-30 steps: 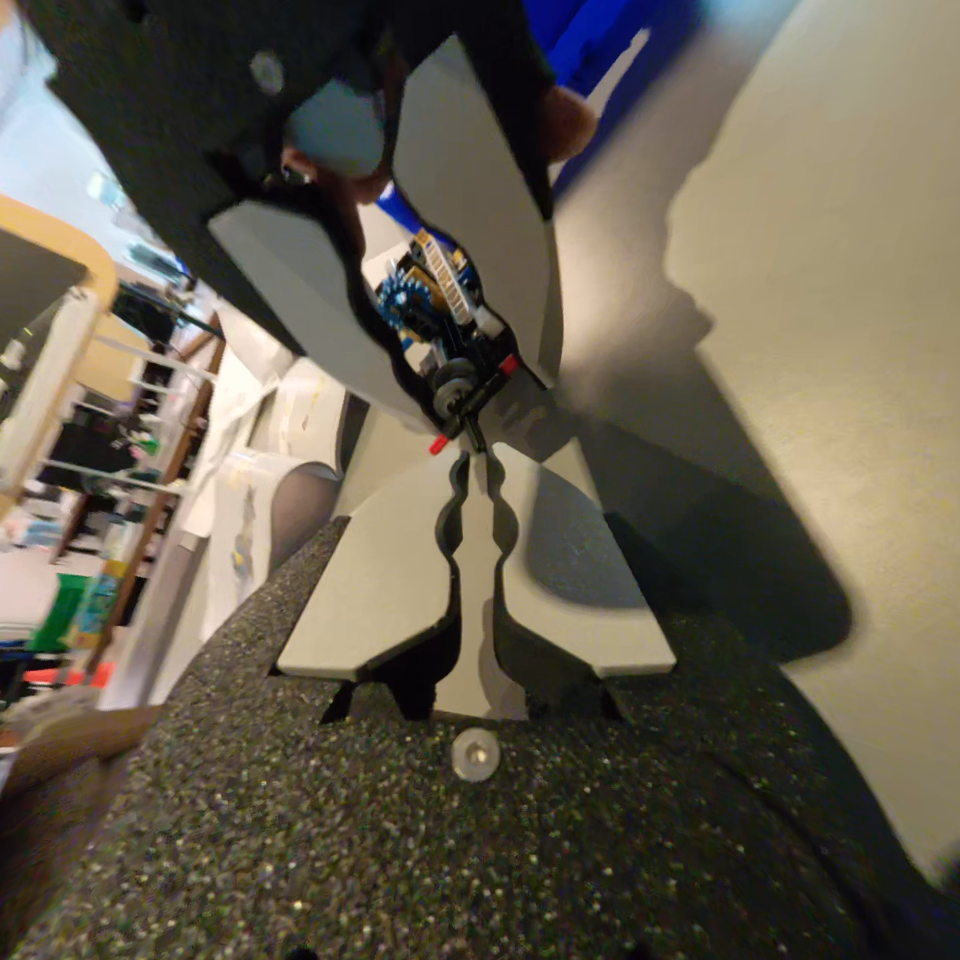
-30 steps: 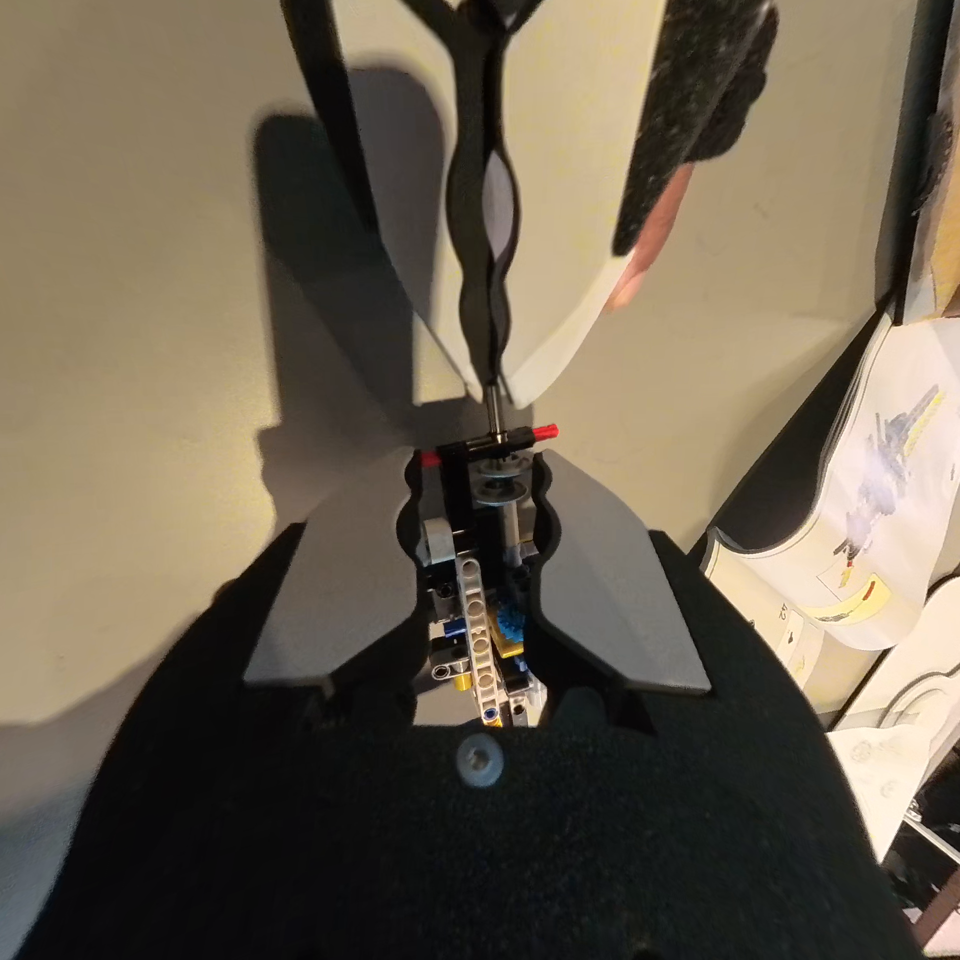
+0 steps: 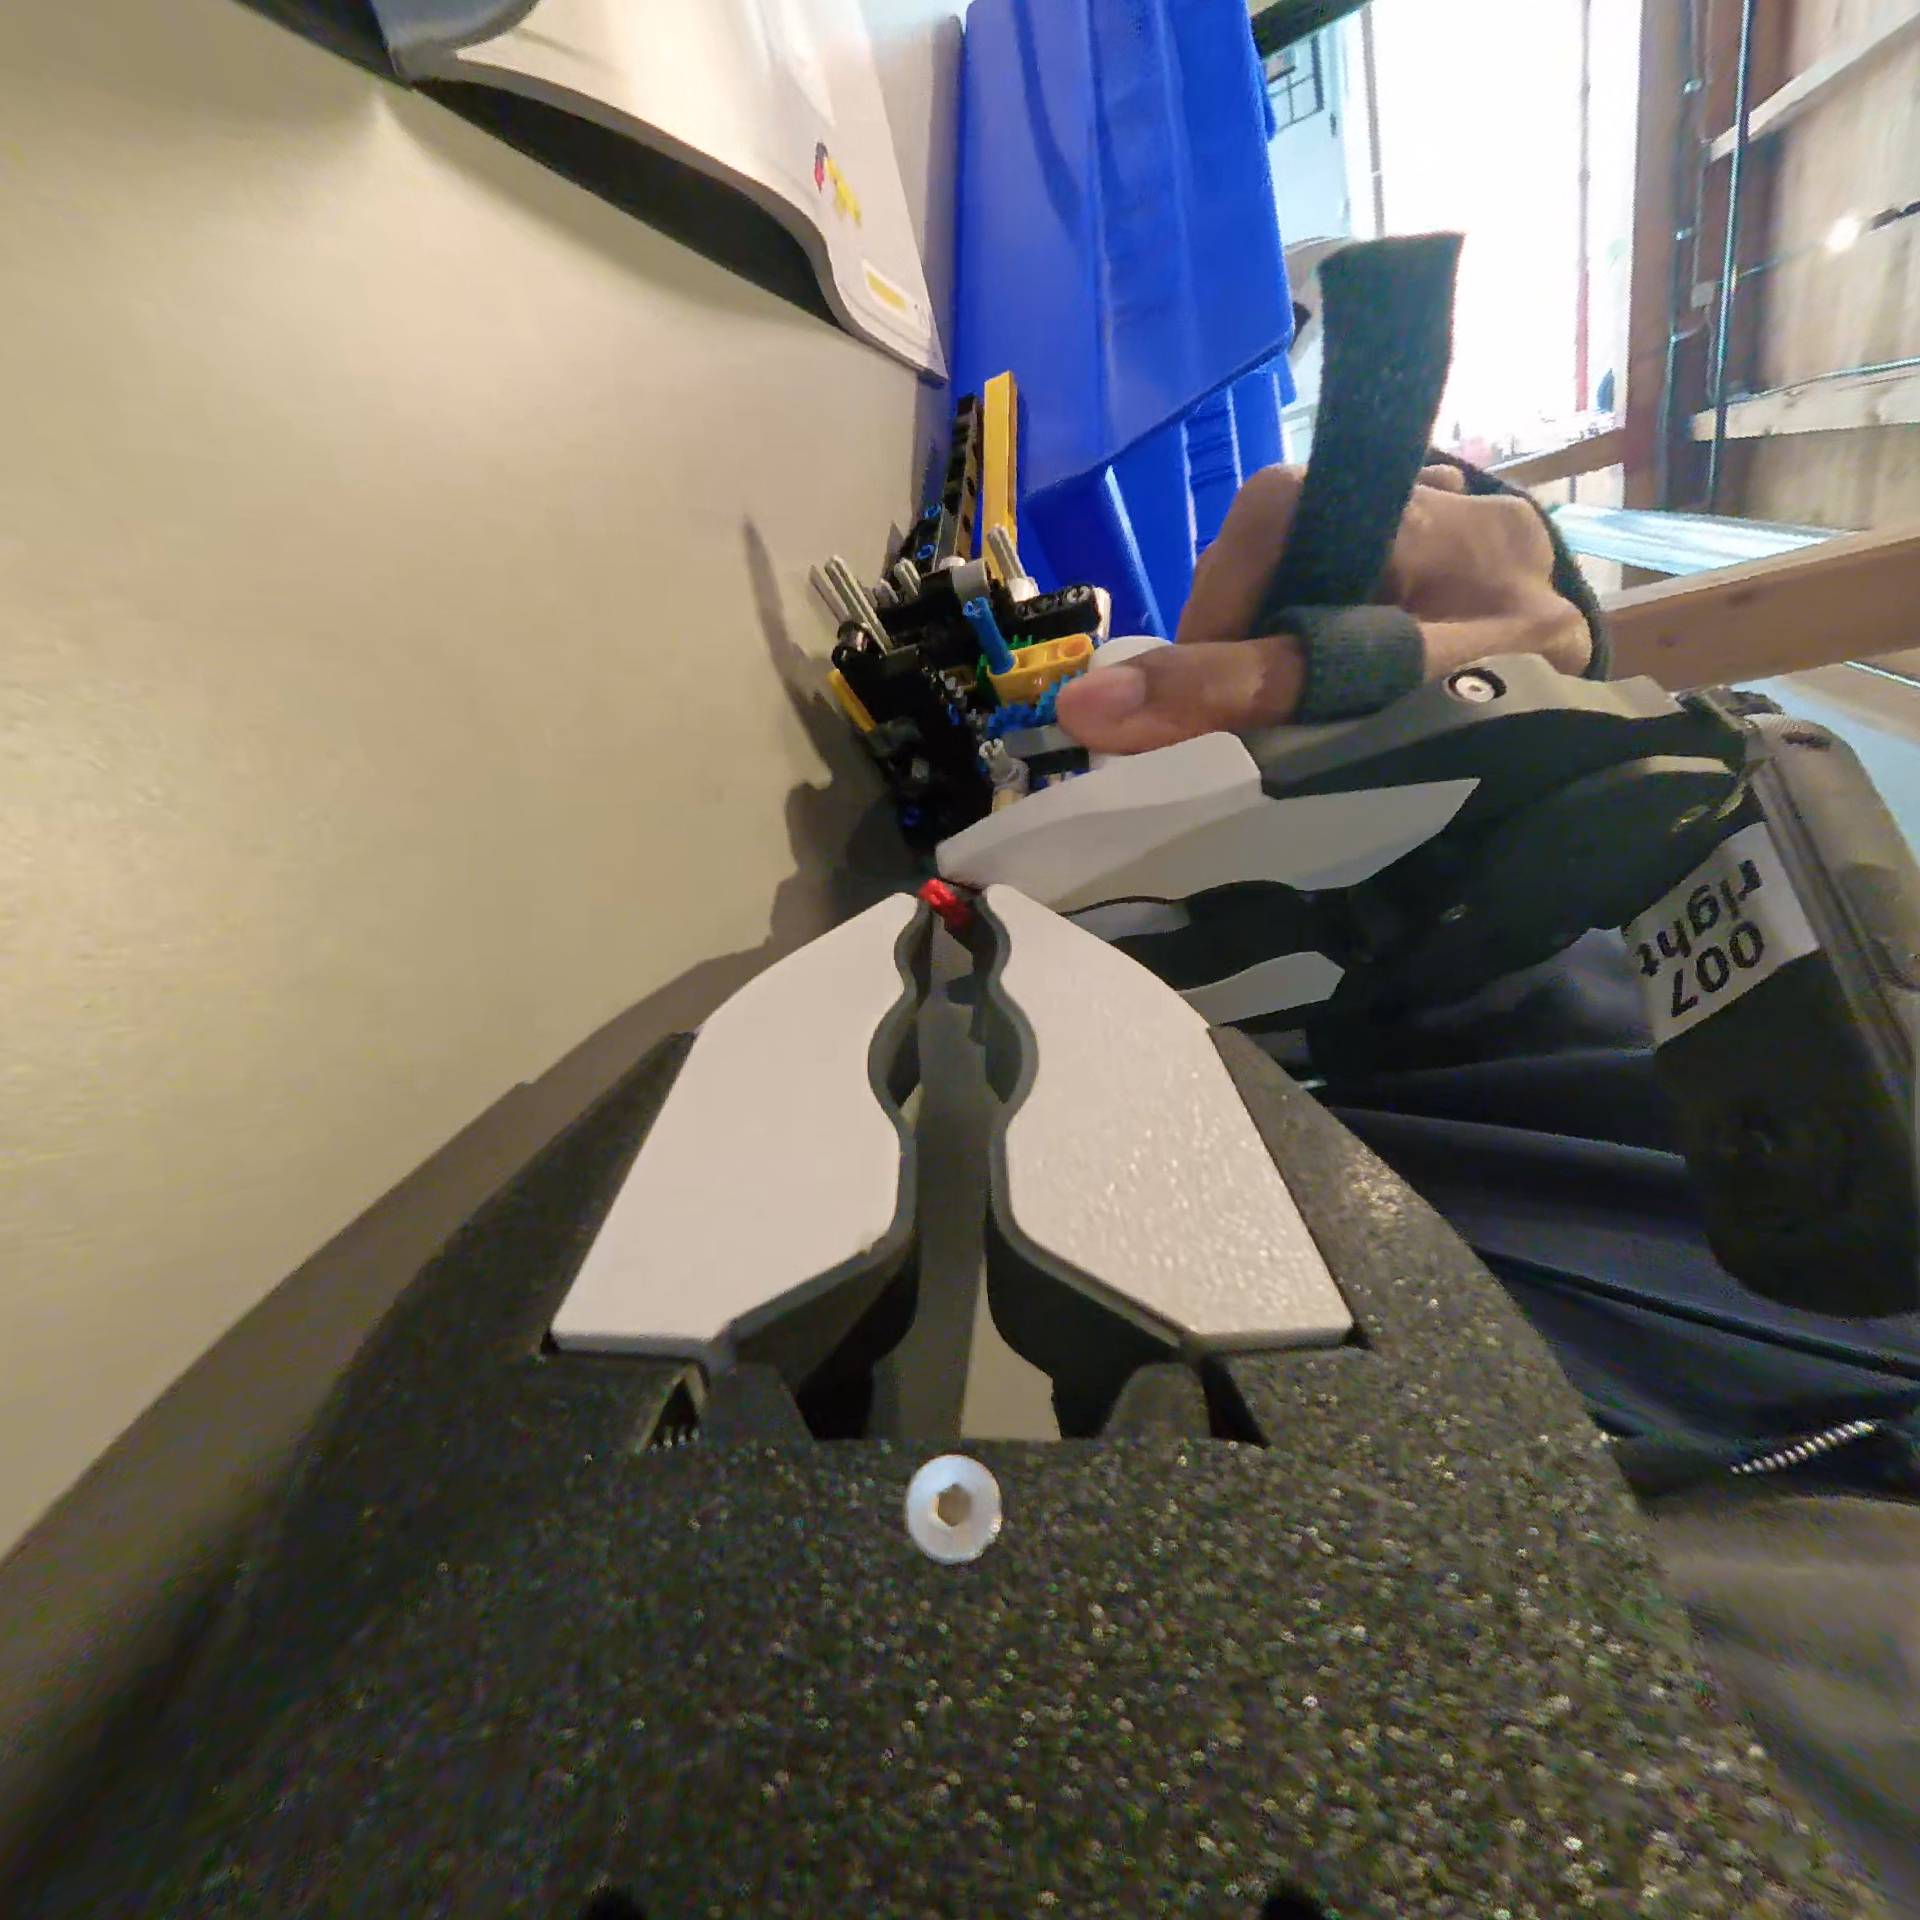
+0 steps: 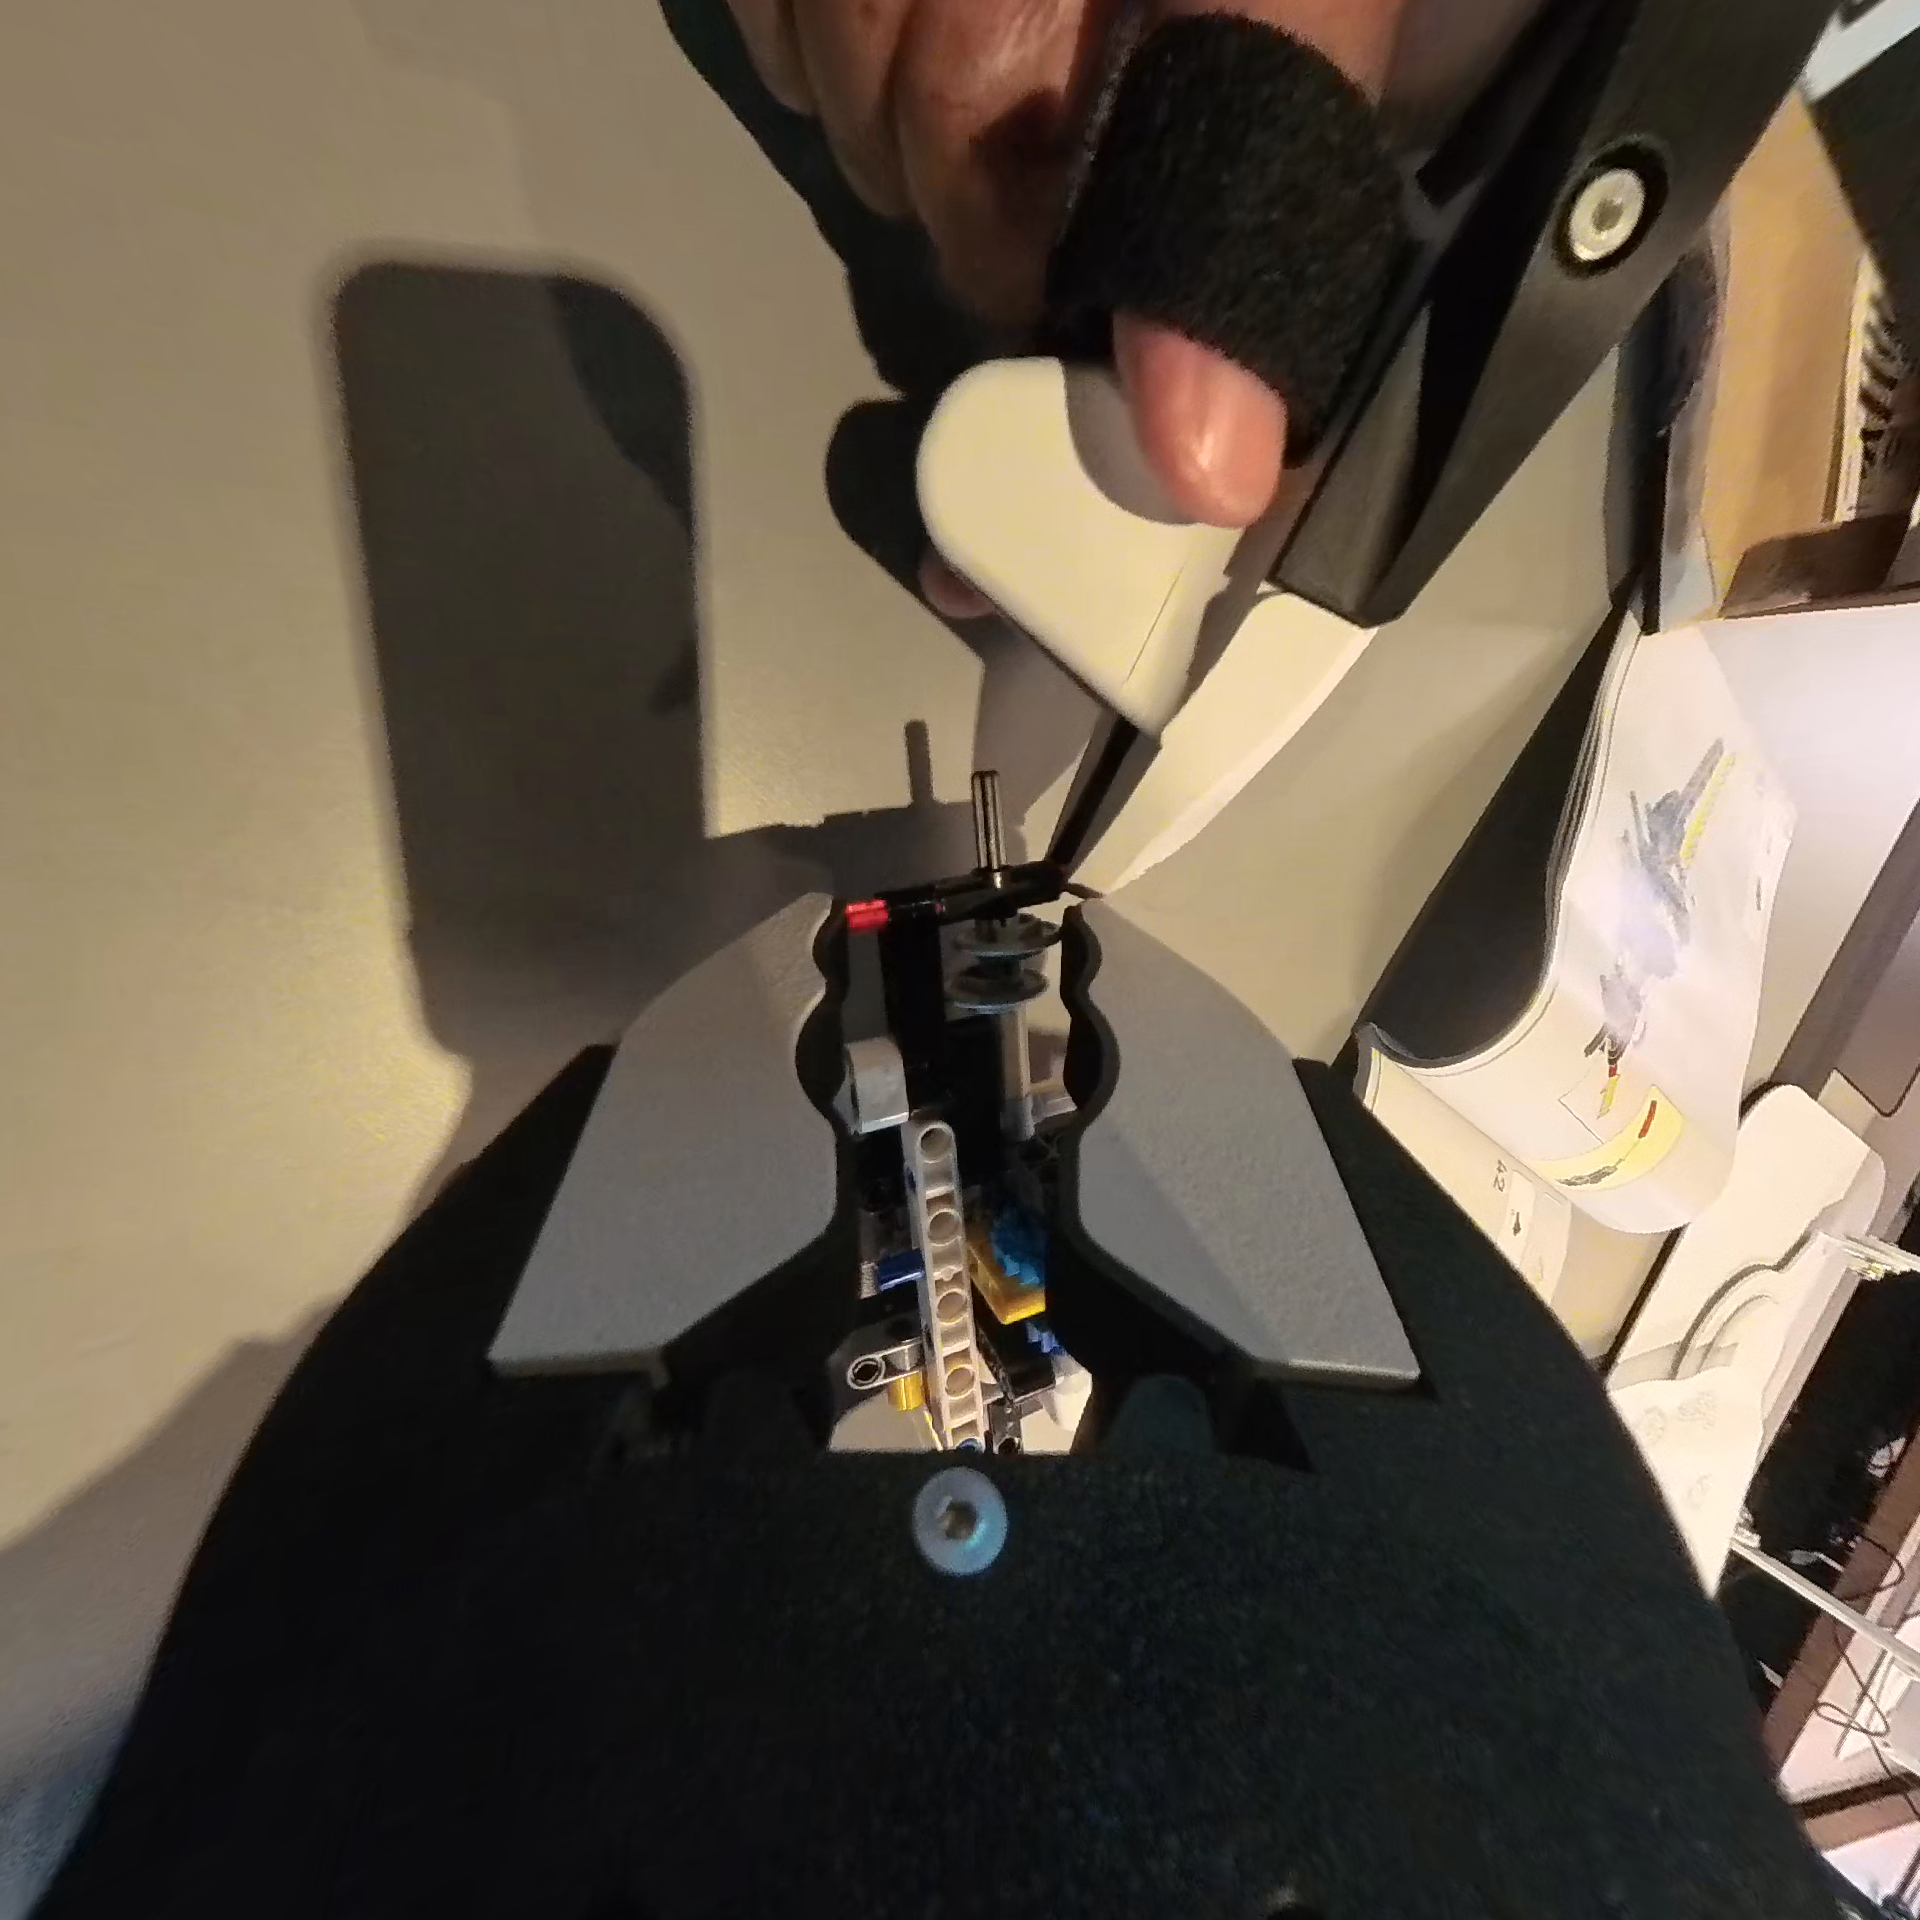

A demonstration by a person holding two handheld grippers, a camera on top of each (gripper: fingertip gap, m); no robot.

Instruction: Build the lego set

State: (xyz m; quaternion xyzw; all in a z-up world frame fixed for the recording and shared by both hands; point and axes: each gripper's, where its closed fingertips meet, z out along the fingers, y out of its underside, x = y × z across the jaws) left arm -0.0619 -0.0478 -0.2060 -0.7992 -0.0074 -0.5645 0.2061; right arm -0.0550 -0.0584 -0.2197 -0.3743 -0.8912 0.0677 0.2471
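Change since a second ago: left gripper (image 3: 951, 914) has left the dark steel axle (image 4: 985, 821) and swung round to the model's side, its fingertips now pinching the red-tipped black cross pin (image 3: 943, 900), jaws nearly closed. Right gripper (image 4: 961, 920): jaws partly open, clamped on the black, grey, yellow and blue Technic lego assembly (image 4: 951, 1174), which fills the gap between its fingers and projects beyond the tips. Beige tabletop (image 4: 208, 623) beneath. White instruction booklet (image 4: 1621, 987) lies right of the right gripper.
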